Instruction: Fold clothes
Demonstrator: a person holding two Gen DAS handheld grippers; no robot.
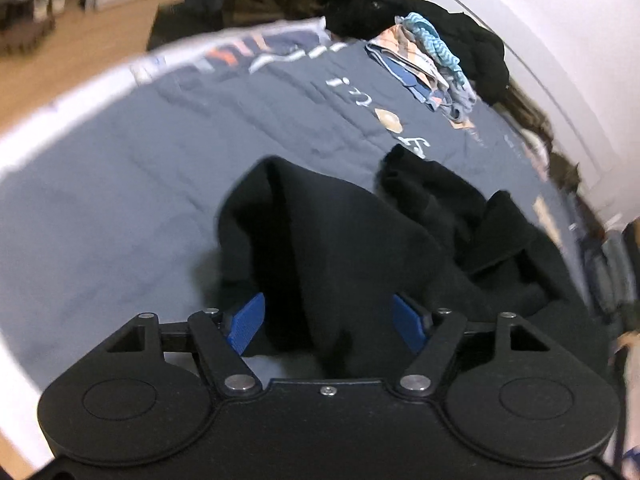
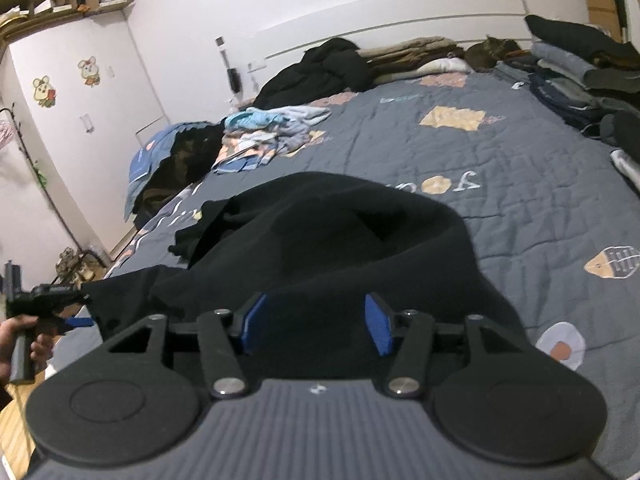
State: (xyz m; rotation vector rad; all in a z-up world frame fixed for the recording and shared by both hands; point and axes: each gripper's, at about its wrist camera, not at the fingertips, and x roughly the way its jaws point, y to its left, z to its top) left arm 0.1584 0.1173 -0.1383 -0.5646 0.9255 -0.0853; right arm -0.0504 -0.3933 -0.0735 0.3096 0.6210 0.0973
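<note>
A black garment lies bunched on the grey quilted bed. In the left wrist view my left gripper is open. Its blue pads stand wide apart, with a raised fold of the garment filling the gap and hiding the fingertips. In the right wrist view my right gripper is also open. Its blue pads stand either side of the black garment, which humps up in front. The left gripper, held by a hand, sits at the garment's left edge.
A heap of pale blue and patterned clothes and a black jacket lie at the far side of the bed. Folded stacks stand at the right. The bed's near edge borders a wooden floor.
</note>
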